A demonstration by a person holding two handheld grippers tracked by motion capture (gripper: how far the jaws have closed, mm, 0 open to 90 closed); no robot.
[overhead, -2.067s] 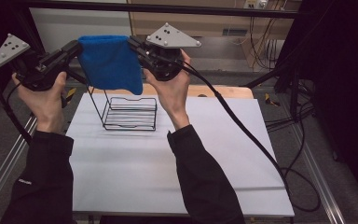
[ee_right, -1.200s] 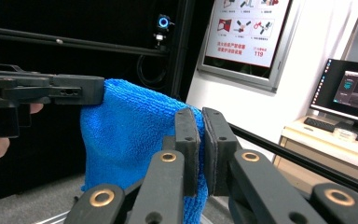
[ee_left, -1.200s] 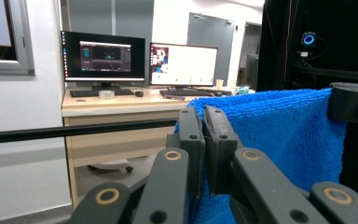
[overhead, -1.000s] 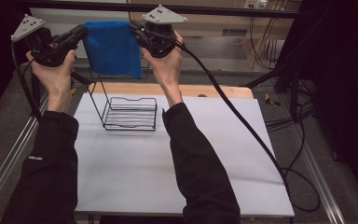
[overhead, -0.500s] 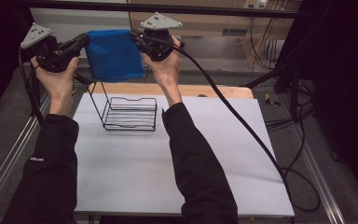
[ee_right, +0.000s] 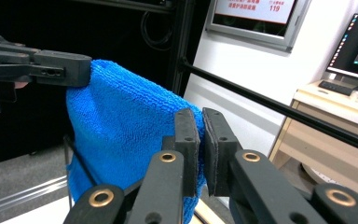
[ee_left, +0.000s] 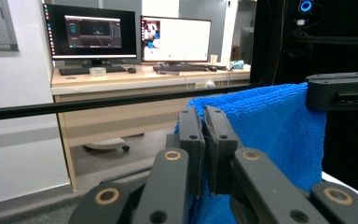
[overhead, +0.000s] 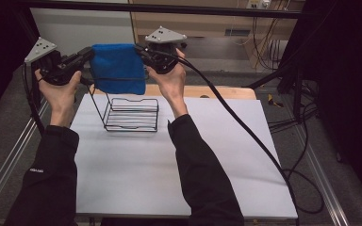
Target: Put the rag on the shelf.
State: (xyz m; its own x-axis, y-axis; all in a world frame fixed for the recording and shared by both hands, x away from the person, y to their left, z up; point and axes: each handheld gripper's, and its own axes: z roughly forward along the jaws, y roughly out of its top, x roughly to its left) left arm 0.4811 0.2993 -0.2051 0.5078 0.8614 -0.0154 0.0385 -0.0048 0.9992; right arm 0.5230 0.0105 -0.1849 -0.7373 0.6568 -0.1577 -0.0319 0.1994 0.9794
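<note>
A blue cloth (overhead: 118,67) hangs stretched between the two tools, above and just behind the top bar of a black wire rack (overhead: 131,113) that stands on the white table (overhead: 179,174). The left tool (overhead: 82,56) is clenched on the cloth's left top corner, and the right tool (overhead: 143,51) is clenched on the right one — in each gripper view the jaws sit pressed together with blue pile between them. Holding both corners high and apart keeps the cloth flat and its lower edge free — probably so it can be draped over the rack's bar.
</note>
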